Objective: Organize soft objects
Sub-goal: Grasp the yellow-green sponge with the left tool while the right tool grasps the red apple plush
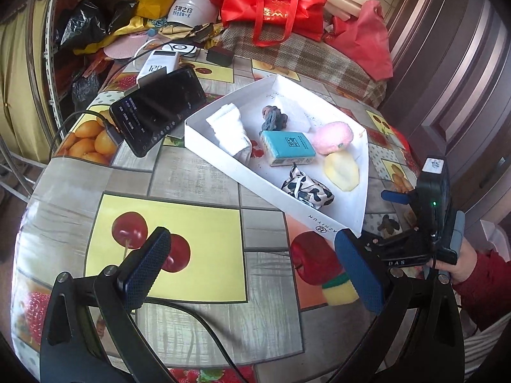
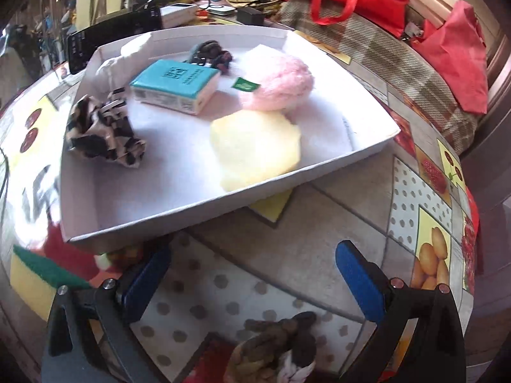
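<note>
Left gripper [image 1: 252,265] and right gripper [image 2: 252,287] jaws spread, empty; knotted rope toy [image 2: 278,348] lies beneath right, white tray [image 2: 159,223] ahead.

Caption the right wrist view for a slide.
Open right gripper over knotted rope, facing white tray of soft items.

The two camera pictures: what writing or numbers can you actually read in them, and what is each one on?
"120" (shown upside down): white power bank.
"AZHIYUN": outer wall of the white box.
"DAS": the other hand's black tongs.
Chinese characters: white helmet, too small to quote surely.
Gold print: red bag, partly hidden.
Teal tissue pack label: blurred.
Phone screen text: too small.
</note>
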`<move>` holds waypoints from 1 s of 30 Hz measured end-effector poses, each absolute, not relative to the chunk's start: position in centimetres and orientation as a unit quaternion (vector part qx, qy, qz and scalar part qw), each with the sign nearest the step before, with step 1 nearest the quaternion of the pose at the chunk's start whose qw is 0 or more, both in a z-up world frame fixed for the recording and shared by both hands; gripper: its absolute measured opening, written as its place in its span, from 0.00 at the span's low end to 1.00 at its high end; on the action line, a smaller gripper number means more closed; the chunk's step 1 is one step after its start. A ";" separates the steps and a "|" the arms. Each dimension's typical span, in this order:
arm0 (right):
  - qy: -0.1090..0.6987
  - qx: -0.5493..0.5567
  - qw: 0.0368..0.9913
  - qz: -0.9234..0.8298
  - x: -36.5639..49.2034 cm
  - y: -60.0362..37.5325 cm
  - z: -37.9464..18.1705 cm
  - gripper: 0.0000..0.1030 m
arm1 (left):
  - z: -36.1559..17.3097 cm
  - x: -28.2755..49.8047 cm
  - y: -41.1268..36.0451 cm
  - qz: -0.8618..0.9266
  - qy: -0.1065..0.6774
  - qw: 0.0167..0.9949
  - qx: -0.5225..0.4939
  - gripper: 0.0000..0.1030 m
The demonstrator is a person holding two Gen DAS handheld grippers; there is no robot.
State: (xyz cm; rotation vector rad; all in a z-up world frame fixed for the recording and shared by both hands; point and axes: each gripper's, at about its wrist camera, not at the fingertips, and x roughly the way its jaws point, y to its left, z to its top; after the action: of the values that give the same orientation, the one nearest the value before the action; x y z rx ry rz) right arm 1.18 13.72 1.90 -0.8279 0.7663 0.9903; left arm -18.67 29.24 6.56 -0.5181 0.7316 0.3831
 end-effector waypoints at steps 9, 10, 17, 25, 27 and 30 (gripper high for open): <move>0.346 -0.297 0.750 0.478 -1.9 8.9 4.2 1.00 | 6.8 -19.1 28.4 0.175 0.354 0.885 -0.245 1.00; 0.342 -0.271 0.765 0.474 -1.7 7.9 5.4 1.00 | 6.9 -19.2 28.4 0.176 0.354 0.886 -0.244 1.00; 0.321 -0.121 0.841 0.417 0.6 1.3 10.8 1.00 | 6.4 -19.4 26.9 0.136 0.369 0.890 -0.232 1.00; 0.359 -0.071 0.859 0.359 0.5 -4.1 9.3 1.00 | 5.3 -16.0 21.3 0.042 0.411 0.888 -0.203 1.00; 0.359 -0.074 0.860 0.355 0.1 -4.9 9.2 1.00 | 5.0 -15.0 20.2 0.037 0.414 0.889 -0.192 1.00; 0.360 -0.080 0.861 0.350 0.0 -5.8 9.1 1.00 | 3.7 -13.3 18.8 0.038 0.432 0.884 -0.176 1.00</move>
State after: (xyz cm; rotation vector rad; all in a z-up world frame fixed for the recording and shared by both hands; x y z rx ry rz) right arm 0.02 -5.83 9.12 -0.1673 0.7557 0.7346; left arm -13.28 18.84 3.67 -0.3673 0.8985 0.0784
